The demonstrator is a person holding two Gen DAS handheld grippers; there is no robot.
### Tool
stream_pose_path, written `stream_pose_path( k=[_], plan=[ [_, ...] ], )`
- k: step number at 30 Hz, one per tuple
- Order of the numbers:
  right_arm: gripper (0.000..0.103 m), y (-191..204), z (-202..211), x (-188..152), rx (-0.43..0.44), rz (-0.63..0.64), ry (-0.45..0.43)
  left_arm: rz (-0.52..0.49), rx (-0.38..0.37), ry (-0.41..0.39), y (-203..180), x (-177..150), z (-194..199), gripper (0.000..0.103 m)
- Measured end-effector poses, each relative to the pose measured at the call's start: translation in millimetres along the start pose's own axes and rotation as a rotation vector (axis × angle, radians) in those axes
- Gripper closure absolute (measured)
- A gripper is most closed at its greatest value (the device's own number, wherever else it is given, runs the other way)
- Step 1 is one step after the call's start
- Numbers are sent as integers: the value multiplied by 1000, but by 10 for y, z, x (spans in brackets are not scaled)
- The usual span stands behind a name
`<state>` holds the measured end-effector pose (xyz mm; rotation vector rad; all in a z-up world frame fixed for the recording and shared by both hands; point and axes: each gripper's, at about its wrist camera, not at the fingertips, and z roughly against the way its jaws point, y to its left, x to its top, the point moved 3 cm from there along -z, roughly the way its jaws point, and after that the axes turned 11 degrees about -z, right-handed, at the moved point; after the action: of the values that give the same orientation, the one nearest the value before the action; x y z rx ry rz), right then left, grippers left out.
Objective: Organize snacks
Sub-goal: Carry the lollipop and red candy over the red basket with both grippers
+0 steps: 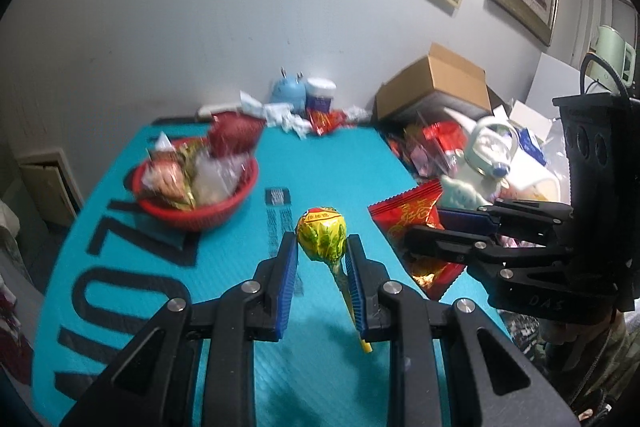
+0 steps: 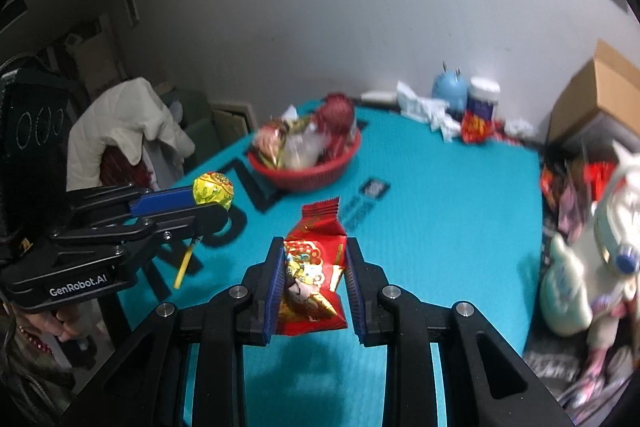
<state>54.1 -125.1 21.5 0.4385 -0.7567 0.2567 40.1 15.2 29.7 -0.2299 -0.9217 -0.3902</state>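
My left gripper (image 1: 322,247) pinches a lollipop (image 1: 321,233), my right gripper (image 2: 314,259) a red packet (image 2: 314,275); the basket (image 1: 200,215) lies ahead-left, nearer my left, toward the mat's (image 1: 340,167) far edge.

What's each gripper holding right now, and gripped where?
Left gripper pinches the lollipop at its wrapped head. Right gripper clamps the red snack packet across its middle.

A: Dim indoor light, wall (image 1: 200,7) greyish. Blur?
B: Yes, the basket (image 1: 224,215) smears; fisheye bends edges, dark corners. Soft shadows lie on the mat (image 2: 440,227).
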Motion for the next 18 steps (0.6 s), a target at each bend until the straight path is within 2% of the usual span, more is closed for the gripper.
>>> stream_pose_path(
  k=[9,18],
  plan=[
    [75,147,-110,467,18,34,-71,2,68,-73,402,331,12,79],
    [75,283,-480,964,55,71,-100,11,126,-121,870,656,-125,79]
  ],
)
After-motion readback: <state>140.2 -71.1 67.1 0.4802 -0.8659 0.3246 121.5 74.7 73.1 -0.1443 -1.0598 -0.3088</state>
